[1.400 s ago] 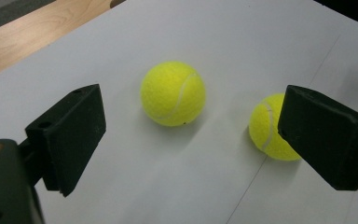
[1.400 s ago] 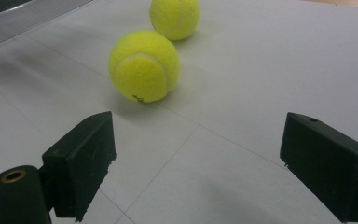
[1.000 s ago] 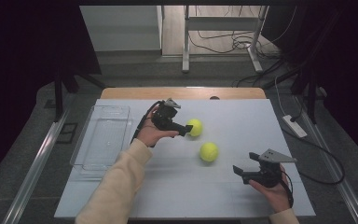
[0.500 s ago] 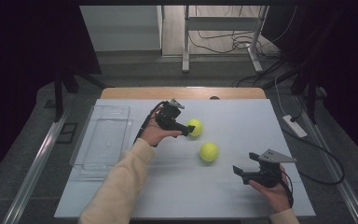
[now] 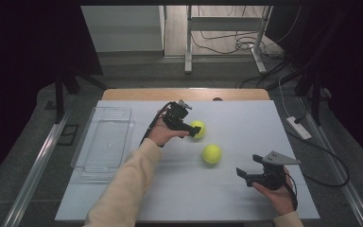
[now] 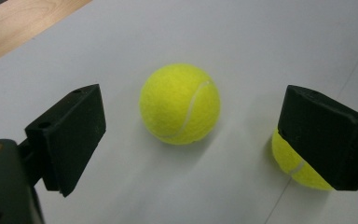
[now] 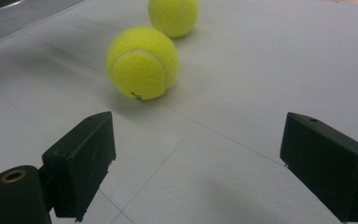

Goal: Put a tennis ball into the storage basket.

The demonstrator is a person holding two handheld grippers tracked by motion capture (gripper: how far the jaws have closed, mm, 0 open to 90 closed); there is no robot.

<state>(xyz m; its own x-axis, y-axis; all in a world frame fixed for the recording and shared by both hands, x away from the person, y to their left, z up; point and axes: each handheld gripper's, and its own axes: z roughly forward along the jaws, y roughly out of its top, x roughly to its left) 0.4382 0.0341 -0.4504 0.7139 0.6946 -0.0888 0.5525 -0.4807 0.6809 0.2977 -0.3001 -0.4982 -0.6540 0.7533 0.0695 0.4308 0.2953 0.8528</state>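
The left gripper (image 6: 186, 130) is spread wide around the far tennis ball (image 6: 180, 103) — not touching it. The right gripper (image 7: 196, 163), also wide, holds nothing — the near tennis ball (image 7: 142, 63) lies between it and the far one.

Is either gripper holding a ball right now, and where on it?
Nothing is held. The left gripper is open around the far tennis ball without touching; the right gripper is open, short of the near ball.

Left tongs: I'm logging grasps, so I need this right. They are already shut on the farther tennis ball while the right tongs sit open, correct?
Not quite. In the left gripper view the left tongs are open, jaws apart on either side of the farther tennis ball, not touching it. The right tongs are open, as you said.
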